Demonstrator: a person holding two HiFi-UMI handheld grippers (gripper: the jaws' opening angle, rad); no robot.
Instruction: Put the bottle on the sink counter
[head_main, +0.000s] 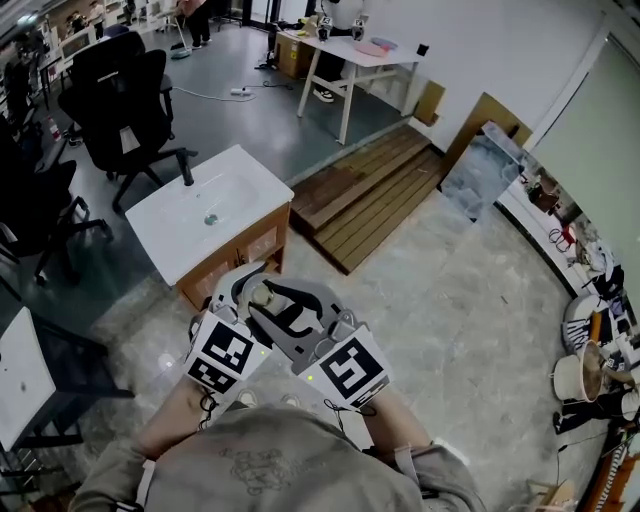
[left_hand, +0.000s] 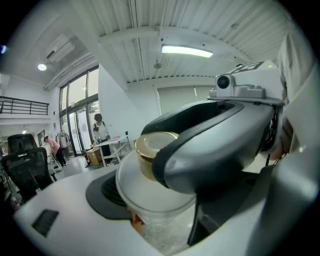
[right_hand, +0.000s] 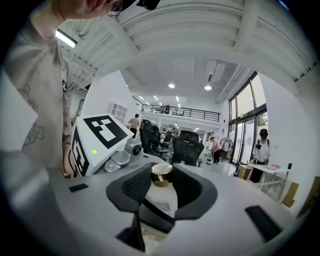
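Observation:
A clear bottle (head_main: 262, 295) with a gold cap (left_hand: 150, 145) hangs in front of my chest, near the front corner of the white sink counter (head_main: 165, 235). My right gripper (head_main: 278, 303) is shut on it. In the right gripper view the black pads hug the bottle (right_hand: 161, 174) just under the cap. My left gripper (head_main: 252, 283) is spread wide around the bottle's body (left_hand: 160, 210). One pad lies beside the bottle's shoulder, and I see no pad pressing. The right gripper's body crosses the left gripper view and hides the far side.
A dark faucet (head_main: 186, 170) stands at the counter's far edge behind the basin (head_main: 212, 205). Black office chairs (head_main: 125, 100) stand beyond it. A wooden platform (head_main: 370, 195) lies to the right, a white table (head_main: 360, 60) behind it. Clutter (head_main: 600, 350) lines the right wall.

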